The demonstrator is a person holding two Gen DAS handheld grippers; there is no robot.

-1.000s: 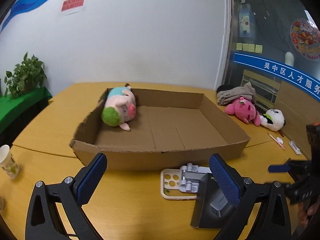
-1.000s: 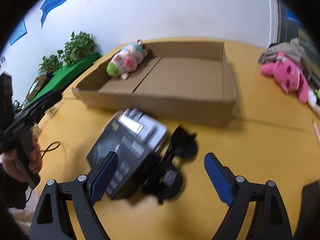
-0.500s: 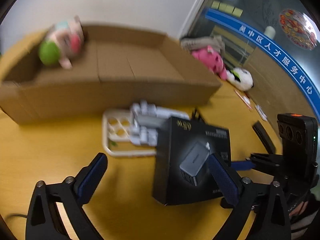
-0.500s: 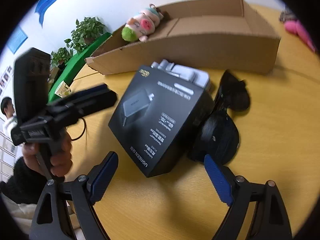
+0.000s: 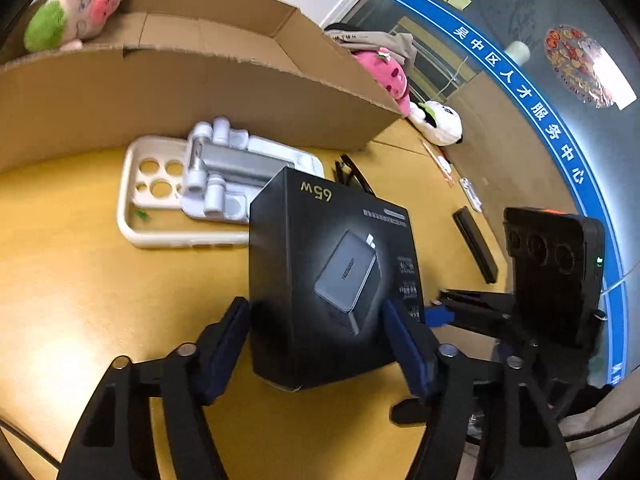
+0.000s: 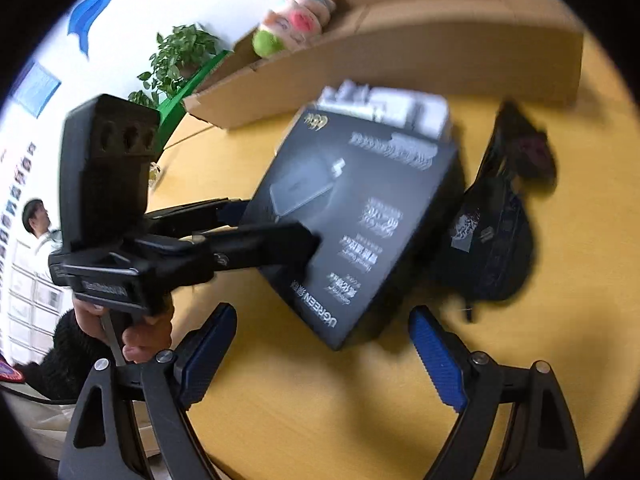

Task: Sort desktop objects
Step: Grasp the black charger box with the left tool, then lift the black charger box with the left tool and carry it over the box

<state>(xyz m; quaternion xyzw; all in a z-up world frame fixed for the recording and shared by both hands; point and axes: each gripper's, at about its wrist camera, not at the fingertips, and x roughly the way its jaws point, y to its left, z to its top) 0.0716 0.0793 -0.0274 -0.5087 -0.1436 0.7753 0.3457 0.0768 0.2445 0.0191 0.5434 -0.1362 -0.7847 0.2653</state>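
The left gripper [image 5: 316,334] is closing around the black charger box [image 5: 328,276] (pads nearly touching); a phone case [image 5: 160,200] and cardboard box [image 5: 200,92] crowd behind. The right gripper [image 6: 322,354] hangs wide, empty, over bare desk [image 6: 320,412].

Both grippers are showing the same build — matte black printed frames with triangular cut-outs, silver screw heads at the finger pivots, blue ribbed pads on the fingers. Left gripper [image 5: 316,336], right gripper [image 6: 322,344]. Each is carrying a black boxy camera block on top with three round lens openings; white lettering is running along the left one's body, too blurred to read. The hand [image 6: 136,332] on its grip is wearing a dark fuzzy sleeve.
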